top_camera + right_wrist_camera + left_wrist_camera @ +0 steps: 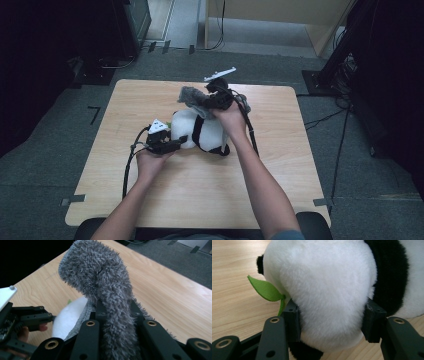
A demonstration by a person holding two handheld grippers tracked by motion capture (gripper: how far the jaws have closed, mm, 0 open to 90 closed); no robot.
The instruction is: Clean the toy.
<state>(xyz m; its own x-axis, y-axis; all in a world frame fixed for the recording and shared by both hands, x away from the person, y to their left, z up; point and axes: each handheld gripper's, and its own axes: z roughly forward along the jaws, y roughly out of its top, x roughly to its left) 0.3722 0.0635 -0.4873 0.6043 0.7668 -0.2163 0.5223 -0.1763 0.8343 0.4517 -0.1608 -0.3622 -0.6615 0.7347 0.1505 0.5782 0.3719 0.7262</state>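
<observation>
The left gripper [176,143] is held low over the table [200,195], its forearm reaching in from the near edge, and its jaws are pressed against both sides of the panda's [322,287] white head. A green felt leaf [265,290] sticks out beside one jaw. Farther off, the right gripper [216,101] is raised above the toy, jaws clamped tight on a shaggy grey cloth [105,295], which stands up and curls over.
</observation>
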